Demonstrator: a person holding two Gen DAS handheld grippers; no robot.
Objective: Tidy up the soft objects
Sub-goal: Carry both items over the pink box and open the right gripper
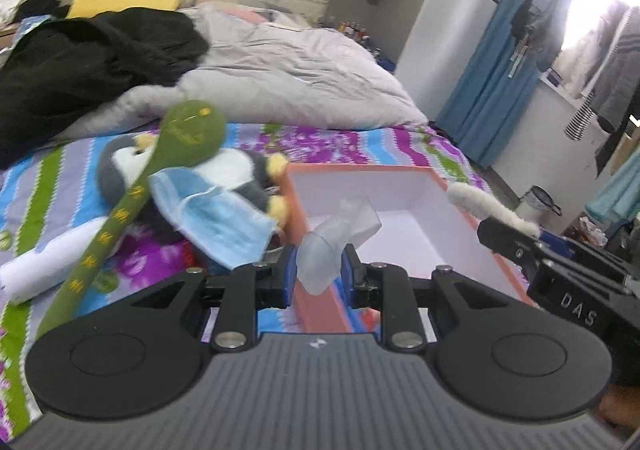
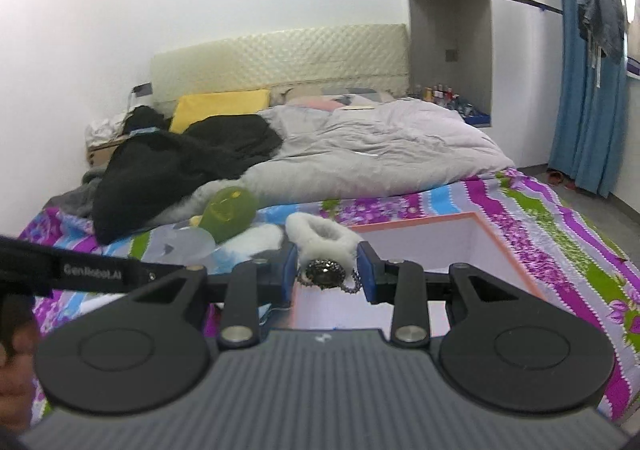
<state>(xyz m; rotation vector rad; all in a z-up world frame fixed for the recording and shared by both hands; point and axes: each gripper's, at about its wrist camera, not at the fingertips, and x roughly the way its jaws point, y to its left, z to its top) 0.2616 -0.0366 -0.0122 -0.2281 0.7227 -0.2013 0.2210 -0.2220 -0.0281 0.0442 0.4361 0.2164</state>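
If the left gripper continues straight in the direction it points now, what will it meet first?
Probably the open box: the left gripper, shut on a translucent plastic piece, points down over its near wall toward the white inside. Depth is unclear.

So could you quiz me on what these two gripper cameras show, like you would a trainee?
1. True or false: the left gripper is empty.
2. What does the right gripper hold? A) yellow pillow B) fluffy white scrunchie C) penguin toy
3. What colour is the outside of the open box?

Key: 1. False; it pinches a crumpled clear plastic wrap. 2. B, the fluffy white scrunchie with a dark sparkly ornament. 3. Orange-pink, white inside.
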